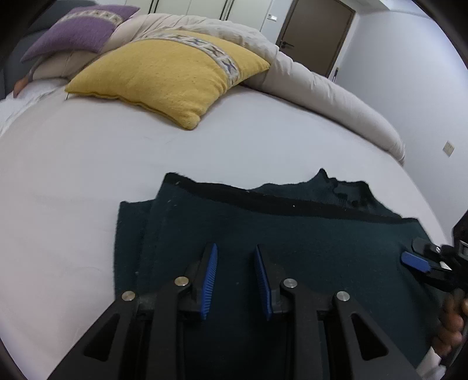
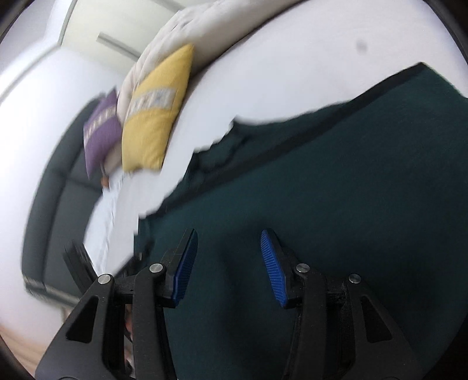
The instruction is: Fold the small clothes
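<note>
White bed (image 1: 87, 181), dark green garment (image 1: 292, 233) beneath both parted hand-held grippers

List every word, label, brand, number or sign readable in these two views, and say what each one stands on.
There is no readable text in either view.
The yellow pillow and purple pillow carry only a woven cross pattern, not letters.
The dark green garment shows no tag or print.
The wall plate and the panel by the door are too small to show any marking.
The right wrist view is motion-blurred.
</note>
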